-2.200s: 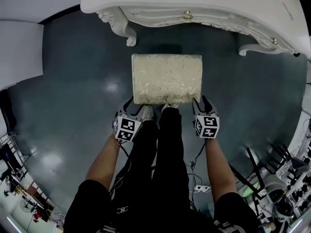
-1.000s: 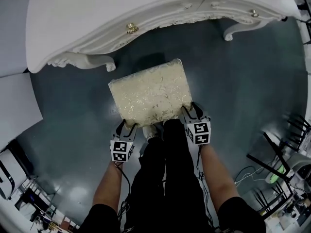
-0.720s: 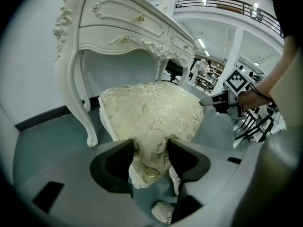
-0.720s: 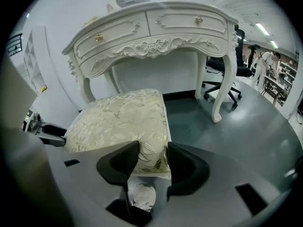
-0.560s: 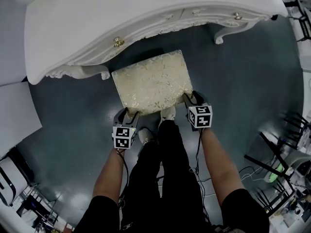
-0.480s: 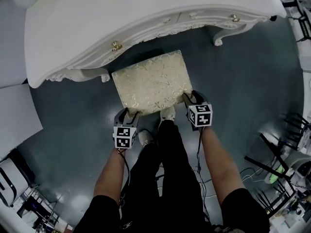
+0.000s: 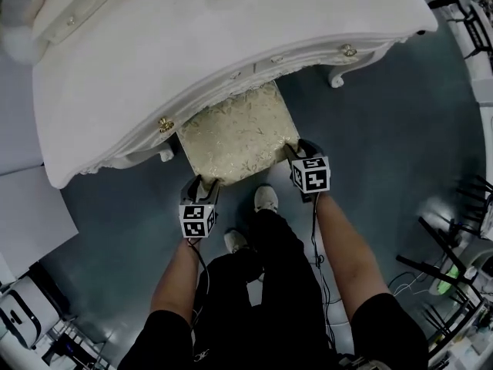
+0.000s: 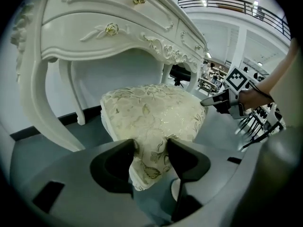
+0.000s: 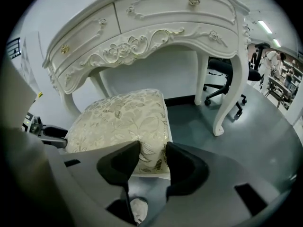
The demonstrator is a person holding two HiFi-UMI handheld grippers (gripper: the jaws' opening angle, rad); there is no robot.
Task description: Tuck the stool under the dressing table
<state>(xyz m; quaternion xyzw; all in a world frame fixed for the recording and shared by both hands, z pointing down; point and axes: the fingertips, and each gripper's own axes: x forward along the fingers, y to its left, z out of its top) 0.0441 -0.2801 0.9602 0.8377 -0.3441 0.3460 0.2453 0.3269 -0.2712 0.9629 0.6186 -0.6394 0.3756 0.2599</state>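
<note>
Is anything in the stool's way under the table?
Nothing visible. The stool is already partly under the table, and the floor beyond it, under the table, looks bare in both gripper views.

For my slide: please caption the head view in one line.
Left gripper and right gripper, its jaws just closed further, grip the stool by near corners, its far end under the dressing table.

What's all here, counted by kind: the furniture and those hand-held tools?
dressing table: 1
stool: 1
tools: 2, the left tool and the right tool, each gripping a near corner of the stool; the right tool's jaws have just been closing further on it
total: 4
</note>
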